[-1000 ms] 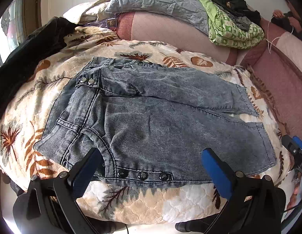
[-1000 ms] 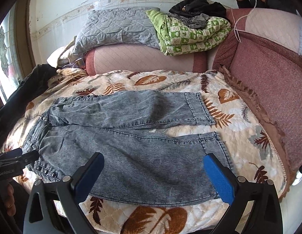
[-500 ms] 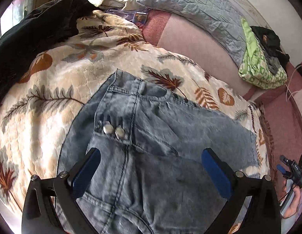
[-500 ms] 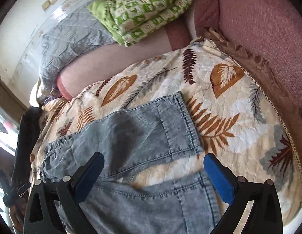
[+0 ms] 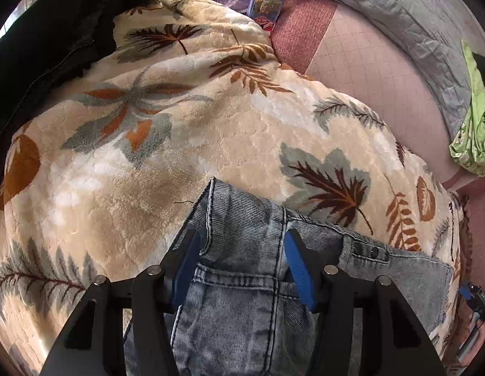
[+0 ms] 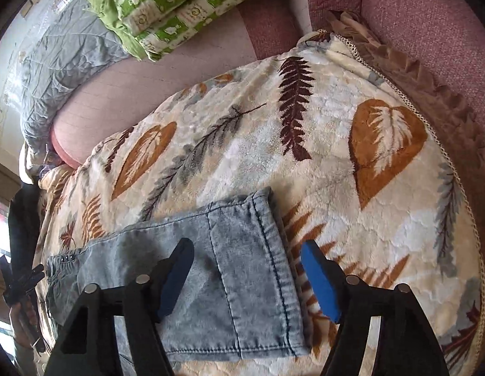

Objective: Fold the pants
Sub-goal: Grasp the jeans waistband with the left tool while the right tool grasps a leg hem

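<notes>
Now: bed blanket [image 5: 148, 169], leaf-patterned, carries the pants [image 5: 242, 313], which lie flat across it. Both your hands have swung in from a wide view to the far edge of the garment. Left hand-held gripper [image 5: 240, 261]: jaws just narrowing, straddling the far waistband corner, pads not yet pressing. Right hand-held gripper [image 6: 247, 269]: likewise closing, straddling the far leg's hem [image 6: 267, 250], nothing held. Judgement: the first lengthwise fold is about to start.

Leaf-patterned cream blanket [image 6: 352, 188] over the bed, grey-blue denim pants [image 6: 242, 250] flat on it
</notes>
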